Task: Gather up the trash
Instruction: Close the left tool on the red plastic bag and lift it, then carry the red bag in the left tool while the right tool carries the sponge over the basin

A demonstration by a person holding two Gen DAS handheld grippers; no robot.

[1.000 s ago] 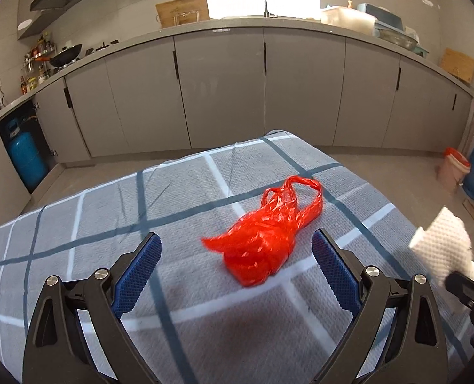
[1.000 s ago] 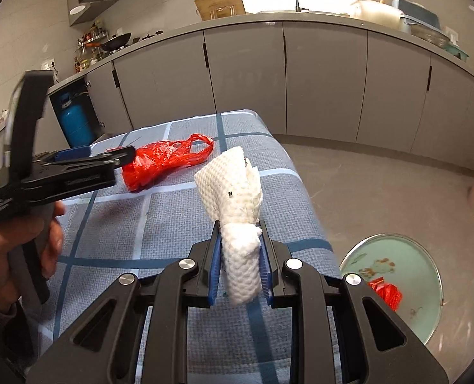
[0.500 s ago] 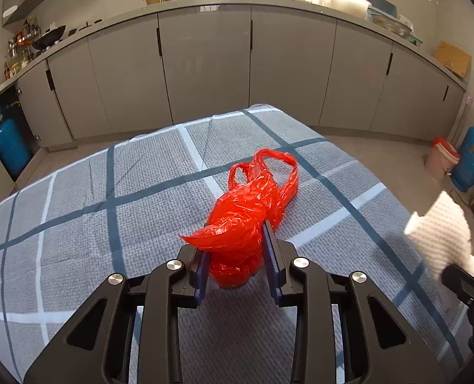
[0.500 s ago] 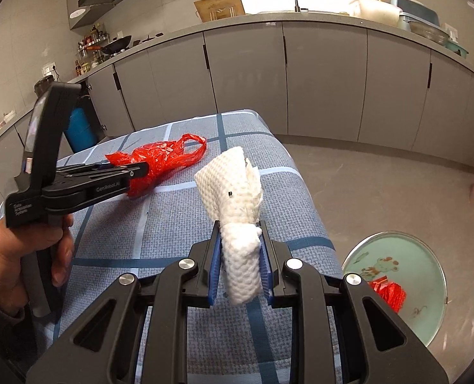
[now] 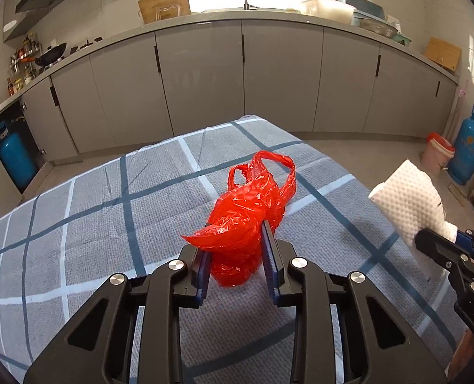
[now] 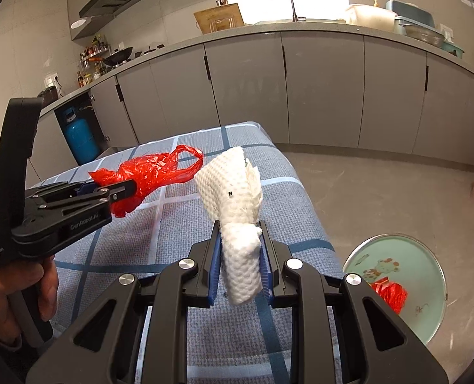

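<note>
Risk we see: left claw (image 5: 237,264) clenched on red plastic bag (image 5: 248,212) just above tabletop (image 5: 77,224), right claw (image 6: 239,257) gripping paper towel (image 6: 233,192); slick film could slip free.

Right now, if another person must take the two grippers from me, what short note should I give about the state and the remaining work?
Left gripper: jaws have just closed on the red plastic bag; it is gripped, its handles trailing over the checked tablecloth.
Right gripper: shut on the white paper towel, held clear above the cloth.
Bin: the round green trash bin stands on the floor beside the table, below the right gripper; a red piece already lies inside.
Done: both pieces picked up.
Left: carry the towel and the bag over the bin and release them. No other loose trash shows on the cloth.
</note>
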